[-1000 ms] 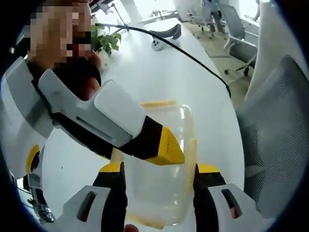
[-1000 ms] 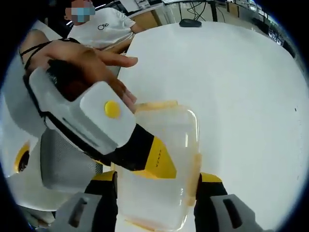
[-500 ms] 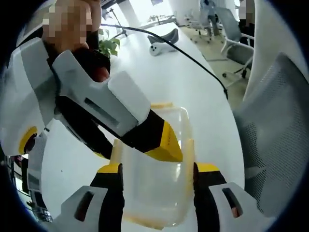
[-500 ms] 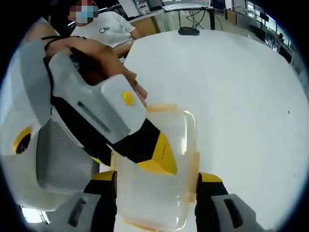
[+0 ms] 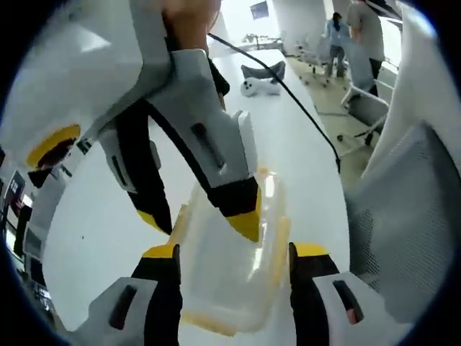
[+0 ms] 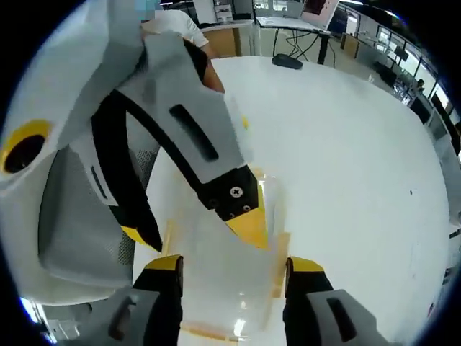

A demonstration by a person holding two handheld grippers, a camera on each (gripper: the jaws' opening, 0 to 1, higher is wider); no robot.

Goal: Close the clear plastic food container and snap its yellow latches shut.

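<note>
The clear plastic container (image 5: 230, 277) lies on the white table (image 5: 302, 158), its pale yellow latches (image 5: 284, 232) along the rim. My left gripper (image 5: 236, 254) stands open, one jaw on each side of the box. The right gripper (image 5: 200, 222) comes down from the upper left, open, one yellow tip on the lid and the other beside the box. In the right gripper view the container (image 6: 216, 288) sits between the open jaws of my right gripper (image 6: 232, 264). The left gripper (image 6: 194, 232) reaches down onto it, with a latch (image 6: 278, 252) at the side.
A grey mesh chair (image 5: 407, 238) stands close at the table's edge and appears again as the chair (image 6: 68, 231). A black cable (image 5: 306, 97) and a white controller (image 5: 256, 86) lie farther along. People and office chairs stand beyond. A dark object (image 6: 288, 61) lies at the far end.
Both grippers have swung more upright over the box, so each looms larger and steeper in the other's view. The container stays between the jaws on the table.
</note>
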